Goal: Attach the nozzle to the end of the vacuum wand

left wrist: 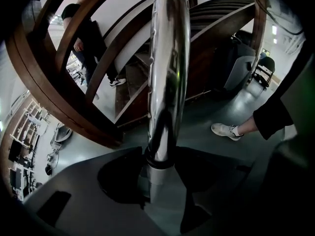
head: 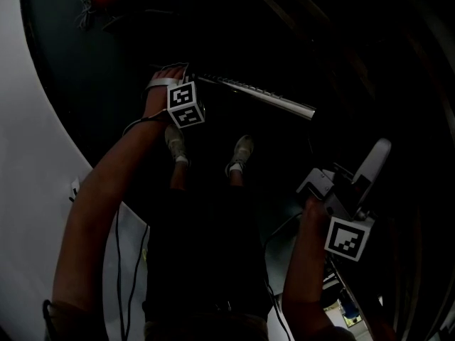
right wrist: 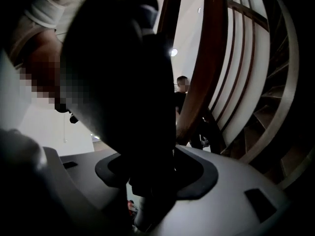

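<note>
The view from my head is very dark. A chrome vacuum wand (head: 263,94) runs from my left gripper (head: 193,77) out to the right, its free end near the middle of the picture. In the left gripper view the wand (left wrist: 167,82) rises straight up between the jaws of the left gripper (left wrist: 160,176), which are shut on it. My right gripper (head: 347,194) is low on the right and holds the nozzle (head: 375,160) up in the air, apart from the wand's end. Seen from the right gripper, the dark nozzle (right wrist: 128,82) fills the space between that gripper's (right wrist: 152,181) jaws.
A curved wooden staircase (left wrist: 59,102) with railings stands close by in both gripper views. A person in dark clothes (left wrist: 88,33) stands beside it. My own shoes (head: 242,151) are on the dark floor between the grippers. A white curved surface (head: 28,119) lies at the left, with cables hanging.
</note>
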A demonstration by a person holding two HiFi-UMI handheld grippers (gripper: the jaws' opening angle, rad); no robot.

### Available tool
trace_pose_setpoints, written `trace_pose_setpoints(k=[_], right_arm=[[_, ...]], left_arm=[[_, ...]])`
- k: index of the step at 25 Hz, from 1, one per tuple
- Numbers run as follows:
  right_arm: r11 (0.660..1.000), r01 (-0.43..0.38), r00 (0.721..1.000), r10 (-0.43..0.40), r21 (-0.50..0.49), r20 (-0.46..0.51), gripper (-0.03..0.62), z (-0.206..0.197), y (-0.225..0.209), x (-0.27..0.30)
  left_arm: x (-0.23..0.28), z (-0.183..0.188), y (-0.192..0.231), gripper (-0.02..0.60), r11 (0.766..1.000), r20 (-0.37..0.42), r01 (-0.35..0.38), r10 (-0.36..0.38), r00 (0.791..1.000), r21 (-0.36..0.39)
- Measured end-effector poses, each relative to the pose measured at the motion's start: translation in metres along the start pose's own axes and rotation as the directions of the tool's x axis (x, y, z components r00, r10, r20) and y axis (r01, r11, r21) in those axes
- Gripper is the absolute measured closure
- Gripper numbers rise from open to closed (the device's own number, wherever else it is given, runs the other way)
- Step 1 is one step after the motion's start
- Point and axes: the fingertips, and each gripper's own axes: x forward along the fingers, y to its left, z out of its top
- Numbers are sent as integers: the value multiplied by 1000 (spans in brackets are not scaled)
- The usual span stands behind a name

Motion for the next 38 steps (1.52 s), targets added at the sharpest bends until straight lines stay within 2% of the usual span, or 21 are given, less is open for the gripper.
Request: trace_pose_setpoints(k=[5,8,12,15,25,30,36,38], right_arm=[[995,-85,996,84,-51,-28,352,-2,15,19],[998,-54,998,53,-39,-22,352,-1,13,19],[1000,-3,1000,3,5,7,352,1,9,7],[1000,-9,1000,9,7,3,353,1,11,9],[999,-39,999,39,-31,-13,353,0,18,18],[998,-48,997,45,-40,-58,353,-1,17,28],[995,-34,984,16,-97,-179,353,-23,6,33],[994,-38,984,18,-106,-180,352,-27,6,30]], left_arm=[[0,-5,1,365,1000,-7,15,-15,1000,15],[-1,-5,1,365,1000,-14,14,-14,1000,-2],[0,1,9,365,998,-14,-9,8,1000,-62],[2,3,9,365,999,-23,-7,7,1000,-34],[4,4,11,365,1000,-40,-2,1,999,-11],[6,6,13,367,1000,-48,-2,1,999,-6],[16,1,3,365,1000,-82,19,-18,996,18],[17,1,-2,365,1000,-80,20,-20,997,6]])
